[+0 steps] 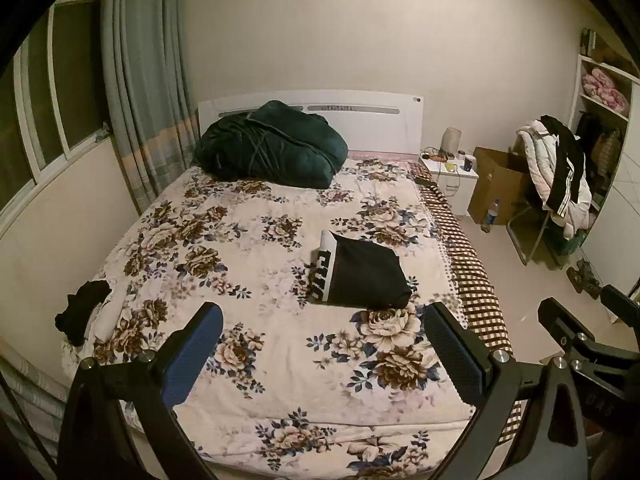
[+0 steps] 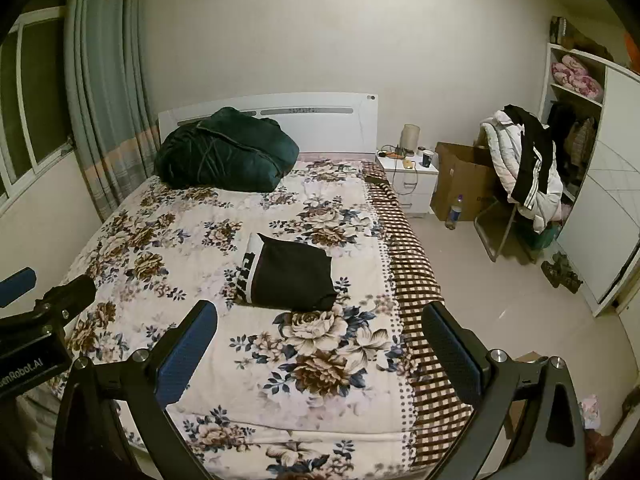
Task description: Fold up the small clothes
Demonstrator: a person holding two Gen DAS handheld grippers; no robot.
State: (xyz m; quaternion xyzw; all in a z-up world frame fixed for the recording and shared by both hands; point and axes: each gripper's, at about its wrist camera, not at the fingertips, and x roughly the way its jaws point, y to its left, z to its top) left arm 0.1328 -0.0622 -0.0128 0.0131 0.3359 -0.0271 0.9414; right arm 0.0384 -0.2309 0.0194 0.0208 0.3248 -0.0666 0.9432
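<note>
A folded black garment with a white lettered waistband lies on the floral bedspread, right of centre; it also shows in the right wrist view. A small pile of black and white clothes sits at the bed's left edge. My left gripper is open and empty, held above the foot of the bed, short of the folded garment. My right gripper is open and empty too, beside it on the right; it appears at the right edge of the left wrist view.
A dark green bundled quilt lies at the headboard. A white nightstand, a cardboard box, a bottle and a chair draped with clothes stand to the bed's right. Curtain and window are on the left wall.
</note>
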